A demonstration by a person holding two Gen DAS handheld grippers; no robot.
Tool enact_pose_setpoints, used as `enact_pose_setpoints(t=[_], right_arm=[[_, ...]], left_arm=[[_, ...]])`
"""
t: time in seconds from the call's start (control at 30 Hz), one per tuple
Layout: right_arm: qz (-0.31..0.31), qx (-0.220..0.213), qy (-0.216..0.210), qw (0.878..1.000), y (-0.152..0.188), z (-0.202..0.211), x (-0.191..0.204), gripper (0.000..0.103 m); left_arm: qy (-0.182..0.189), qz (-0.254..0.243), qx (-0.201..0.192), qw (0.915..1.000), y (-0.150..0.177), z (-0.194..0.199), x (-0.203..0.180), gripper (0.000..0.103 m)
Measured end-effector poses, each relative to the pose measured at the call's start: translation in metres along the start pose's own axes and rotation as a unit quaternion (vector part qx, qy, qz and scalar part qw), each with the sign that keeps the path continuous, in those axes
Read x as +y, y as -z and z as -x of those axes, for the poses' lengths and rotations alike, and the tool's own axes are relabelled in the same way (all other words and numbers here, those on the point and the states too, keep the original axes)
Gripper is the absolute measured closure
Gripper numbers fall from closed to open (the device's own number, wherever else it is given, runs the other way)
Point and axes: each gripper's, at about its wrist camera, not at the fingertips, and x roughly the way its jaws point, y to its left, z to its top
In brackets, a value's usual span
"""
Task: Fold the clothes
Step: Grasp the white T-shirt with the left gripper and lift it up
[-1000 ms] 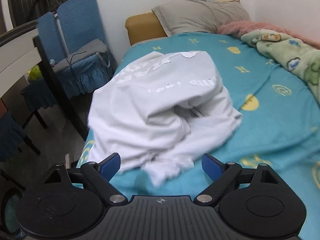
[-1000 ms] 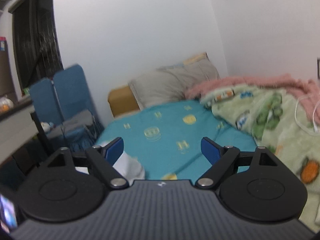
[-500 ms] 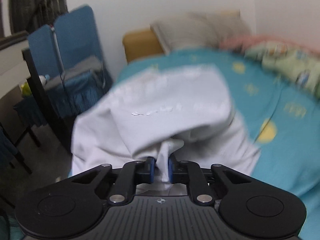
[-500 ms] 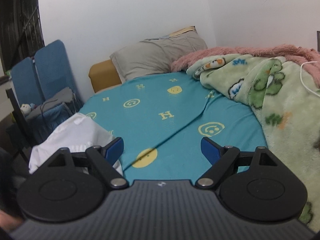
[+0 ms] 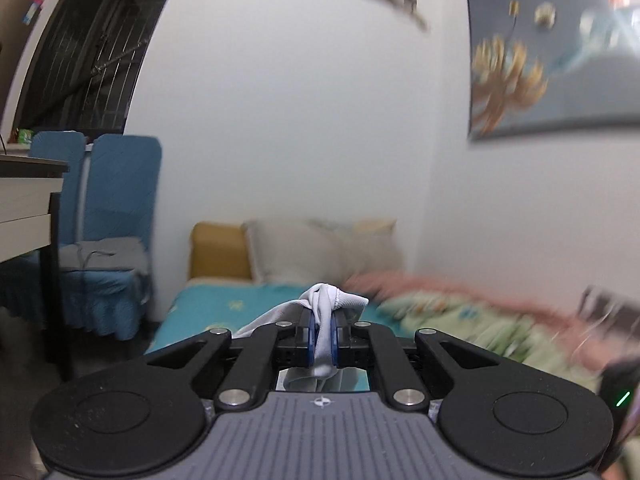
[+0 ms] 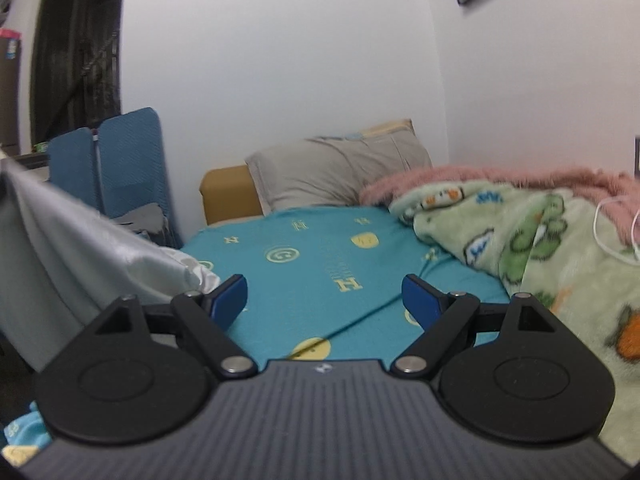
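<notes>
My left gripper point(image 5: 322, 338) is shut on a bunched fold of the white garment point(image 5: 328, 304), raised well above the bed; the rest of the cloth hangs out of sight below it. In the right wrist view the white garment point(image 6: 60, 248) hangs stretched at the left, its lower end resting on the teal sheet point(image 6: 320, 264). My right gripper point(image 6: 324, 300) is open and empty, low over the sheet, just right of the hanging cloth.
A grey pillow point(image 6: 336, 172) and a tan headboard cushion point(image 6: 228, 196) lie at the head of the bed. A green and pink blanket point(image 6: 540, 240) with a white cable covers the right side. Blue chairs point(image 5: 104, 208) and a desk point(image 5: 28, 200) stand left.
My left gripper, which closed on the white garment on the bed, has lifted it high, so its view now shows the wall. The right gripper stays open and has tilted up slightly.
</notes>
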Motion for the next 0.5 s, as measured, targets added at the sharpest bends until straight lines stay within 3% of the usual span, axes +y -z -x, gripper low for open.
enact_pose_setpoints(t=[0.17, 0.33, 0.4, 0.5], right_arm=[[0.009, 0.019, -0.058, 0.998, -0.004, 0.031, 0.028, 0.017], [0.053, 0.061, -0.155, 0.985, 0.004, 0.046, 0.080, 0.018], [0.083, 0.083, -0.184, 0.976, 0.015, 0.044, 0.103, 0.029], [0.128, 0.121, -0.176, 0.969, 0.037, 0.024, 0.124, 0.035]], left_arm=[[0.030, 0.032, -0.030, 0.9986, -0.016, 0.040, 0.010, 0.095], [0.033, 0.055, -0.015, 0.9978, -0.020, 0.051, 0.024, 0.095], [0.031, 0.054, -0.008, 0.9980, -0.019, 0.047, 0.032, 0.095], [0.037, 0.066, 0.011, 0.9971, -0.015, 0.033, 0.047, 0.095]])
